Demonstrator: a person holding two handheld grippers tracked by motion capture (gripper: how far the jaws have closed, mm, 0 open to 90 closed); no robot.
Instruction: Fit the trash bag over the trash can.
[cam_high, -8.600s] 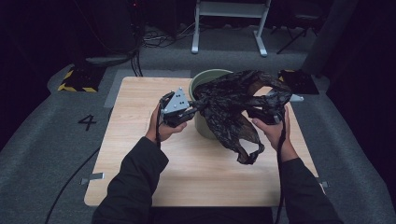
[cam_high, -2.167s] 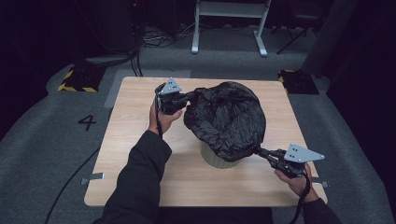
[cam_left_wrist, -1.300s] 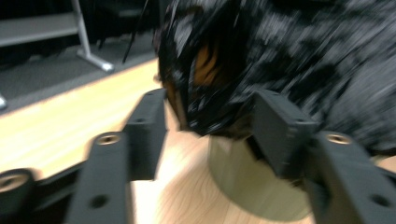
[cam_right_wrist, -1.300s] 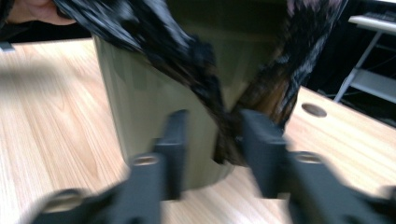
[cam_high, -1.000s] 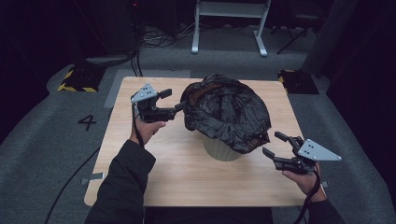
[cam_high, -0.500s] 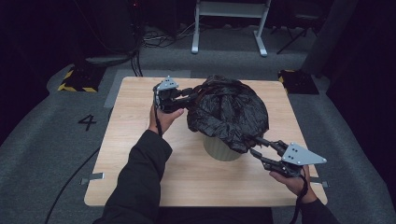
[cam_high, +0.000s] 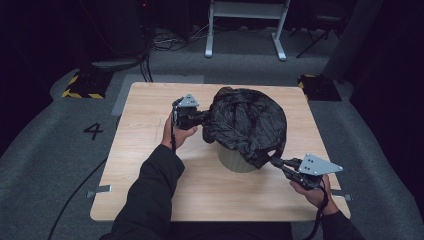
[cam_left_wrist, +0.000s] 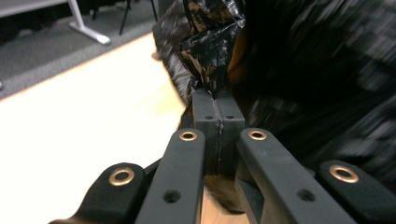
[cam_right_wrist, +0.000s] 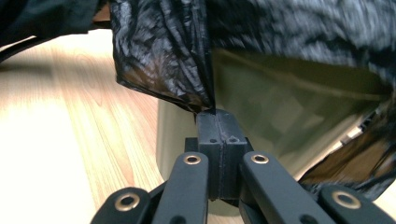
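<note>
Pulling too hard may tear the black bag (cam_high: 247, 125), draped over the bin (cam_high: 235, 161) between both grippers; left gripper (cam_high: 206, 118) and right gripper (cam_high: 274, 161), just closed, pinch thin edges.

A light wooden table (cam_high: 150, 190) stands on grey carpet (cam_high: 45, 170). A dark numeral 4 (cam_high: 93, 131) is marked on the carpet to the table's left. Beyond it lies a block with yellow-and-black striped edges (cam_high: 80, 86), and another (cam_high: 320, 87) sits past the table's far right corner. At the back, a white metal frame (cam_high: 245, 30) rises beside loose cables (cam_high: 165, 37).
</note>
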